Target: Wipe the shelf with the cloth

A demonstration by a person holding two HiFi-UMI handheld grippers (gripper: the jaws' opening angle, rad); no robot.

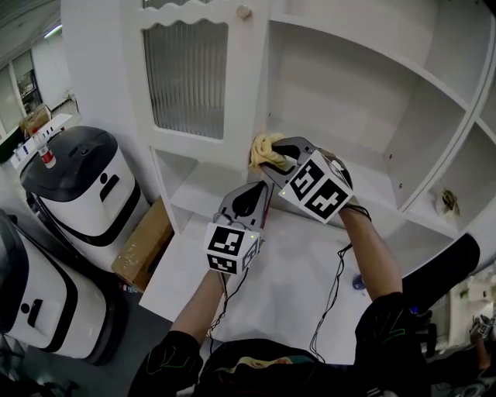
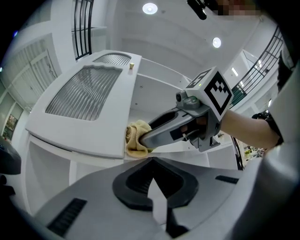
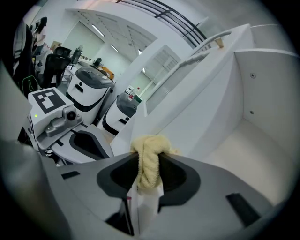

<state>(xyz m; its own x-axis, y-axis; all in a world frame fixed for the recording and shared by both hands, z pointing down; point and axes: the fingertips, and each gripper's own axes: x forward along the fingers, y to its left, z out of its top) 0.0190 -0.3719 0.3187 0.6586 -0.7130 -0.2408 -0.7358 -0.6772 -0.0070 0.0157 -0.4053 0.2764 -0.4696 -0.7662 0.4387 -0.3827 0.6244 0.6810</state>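
Note:
A yellow cloth (image 1: 262,145) is bunched against the left front corner of the white shelf (image 1: 380,182), beside the edge of the cabinet door. My right gripper (image 1: 271,157) is shut on the cloth; in the right gripper view the cloth (image 3: 149,161) bulges out between the jaws of the right gripper (image 3: 146,174). My left gripper (image 1: 256,198) hovers just below and to the left, jaws together and holding nothing. From the left gripper view, the left gripper (image 2: 152,164) points at the cloth (image 2: 136,139) and the right gripper (image 2: 146,138).
A cabinet door (image 1: 186,77) with ribbed glass and a knob (image 1: 244,12) stands left of the shelf. Below lies a white counter (image 1: 287,291) with cables on it. White rounded machines (image 1: 85,182) and a cardboard box (image 1: 143,244) stand at left. A small object (image 1: 449,201) sits in the right compartment.

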